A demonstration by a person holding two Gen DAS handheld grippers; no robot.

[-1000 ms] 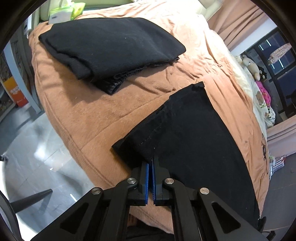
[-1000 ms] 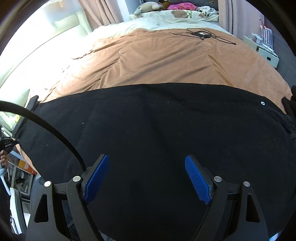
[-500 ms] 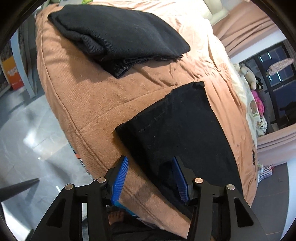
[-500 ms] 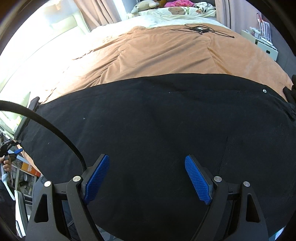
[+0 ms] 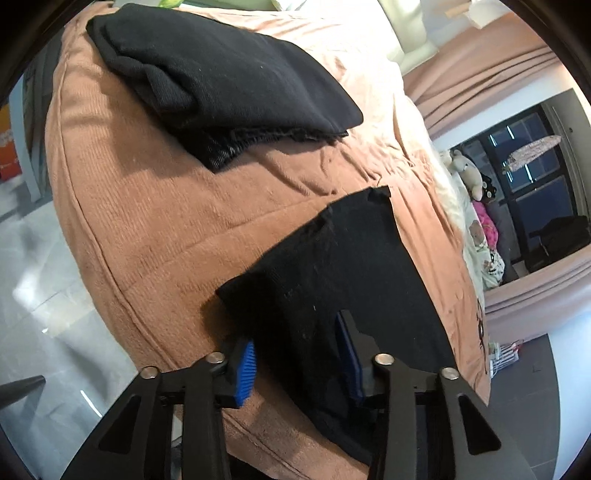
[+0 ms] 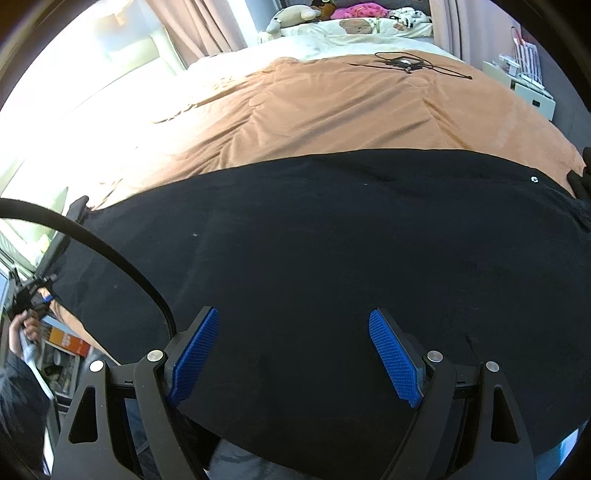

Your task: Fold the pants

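From the left wrist camera I see the narrow end of the black pants (image 5: pixel 354 280) lying near the corner of the bed (image 5: pixel 155 236), its hem lumpy and slightly lifted. My left hand-held gripper (image 5: pixel 299 365) has its blue pads spread, one on each side of that end; the cloth drapes over the right pad, and I cannot tell whether either pad touches it. Only this view shows the folded black garments (image 5: pixel 229 88) stacked farther up the brown bedcover, well apart from the pants, and the grey floor (image 5: pixel 40 295) dropping away past the bed's rounded edge on the left.

The right wrist camera gives me the other part: the pants (image 6: pixel 332 258) stretch wide across the near side of the bed (image 6: pixel 332 110), with a small white eyelet (image 6: pixel 534 180) near the right end. My right hand-held gripper (image 6: pixel 293 354) hangs over the cloth with its pads wide apart, holding nothing. Beyond the pants' far edge the bedcover lies bare up to a tangle of black cable (image 6: pixel 406 64) and the soft toys (image 6: pixel 295 14) at the head. A black cord (image 6: pixel 110 254) arcs across the left of this view.
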